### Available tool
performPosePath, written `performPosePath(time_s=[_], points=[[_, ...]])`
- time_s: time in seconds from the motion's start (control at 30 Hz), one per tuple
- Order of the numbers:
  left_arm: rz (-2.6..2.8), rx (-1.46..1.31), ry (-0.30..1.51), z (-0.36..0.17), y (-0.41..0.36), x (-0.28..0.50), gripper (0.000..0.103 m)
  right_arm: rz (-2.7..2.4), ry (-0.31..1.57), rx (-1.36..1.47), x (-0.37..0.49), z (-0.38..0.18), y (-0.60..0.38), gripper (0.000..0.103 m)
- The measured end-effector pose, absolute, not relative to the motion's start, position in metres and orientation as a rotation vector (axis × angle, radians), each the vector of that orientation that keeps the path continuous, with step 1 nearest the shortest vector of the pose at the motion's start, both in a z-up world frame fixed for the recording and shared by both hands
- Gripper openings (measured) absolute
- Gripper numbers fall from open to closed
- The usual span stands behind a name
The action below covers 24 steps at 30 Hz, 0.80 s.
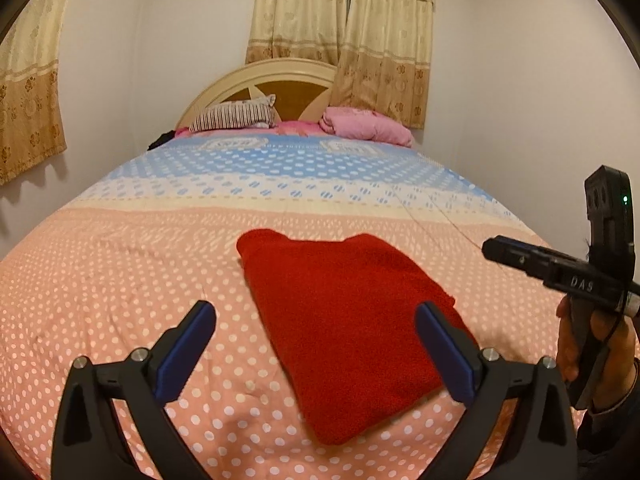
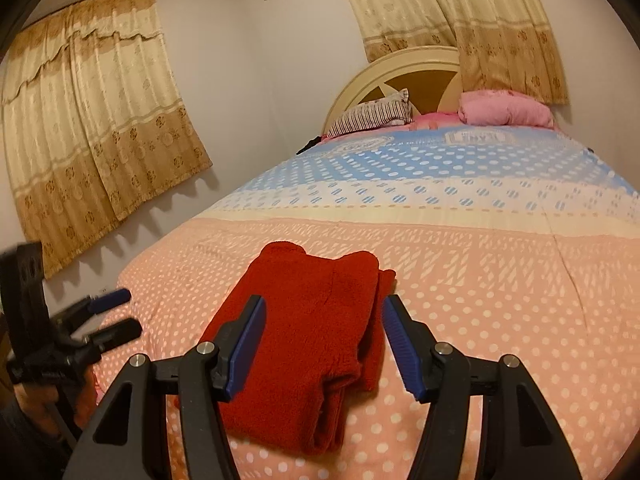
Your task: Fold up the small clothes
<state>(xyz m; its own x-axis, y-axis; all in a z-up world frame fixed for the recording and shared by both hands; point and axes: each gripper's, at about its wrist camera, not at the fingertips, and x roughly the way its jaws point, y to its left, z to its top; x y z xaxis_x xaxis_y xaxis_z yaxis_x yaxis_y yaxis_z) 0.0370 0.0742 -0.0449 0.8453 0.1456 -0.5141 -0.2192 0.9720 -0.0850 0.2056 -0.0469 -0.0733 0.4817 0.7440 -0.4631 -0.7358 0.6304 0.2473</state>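
Observation:
A red fleece garment (image 1: 344, 320) lies folded into a flat rectangle on the polka-dot bedspread (image 1: 120, 300). My left gripper (image 1: 316, 320) is open and empty, hovering above the garment's near left part. In the right wrist view the garment (image 2: 308, 344) lies in layers with a folded edge on its right. My right gripper (image 2: 324, 316) is open and empty just above its near end. The right gripper also shows at the right edge of the left wrist view (image 1: 496, 250), and the left gripper at the left edge of the right wrist view (image 2: 124, 312).
A striped pillow (image 1: 236, 116) and a pink bundle of bedding (image 1: 368, 126) lie by the cream headboard (image 1: 272, 76). Curtains (image 1: 344, 32) hang behind the bed and on the left wall. The pink bedspread (image 2: 500, 300) stretches wide around the garment.

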Motion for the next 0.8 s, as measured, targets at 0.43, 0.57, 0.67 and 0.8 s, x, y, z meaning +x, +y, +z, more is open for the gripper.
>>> performPosePath(time_s=[0.43, 0.57, 0.67, 0.8], points=[[0.222, -0.145, 0.505, -0.0389, 0.0763, 0.0338, 0.102, 0.938, 0.553, -0.008, 0.1955, -0.0694, -0.0381, 0.062], [0.224, -0.143, 0.505, -0.0386, 0.0757, 0.0340, 0.103, 0.936, 0.550, -0.005, 0.1954, -0.0684, -0.0377, 0.062], [0.225, -0.142, 0.504, -0.0366, 0.0745, 0.0338, 0.103, 0.936, 0.545, -0.004, 0.1948, -0.0679, -0.0386, 0.062], [0.223, -0.138, 0.499, -0.0339, 0.0720, 0.0327, 0.103, 0.936, 0.541, -0.004, 0.1935, -0.0671, -0.0392, 0.062]])
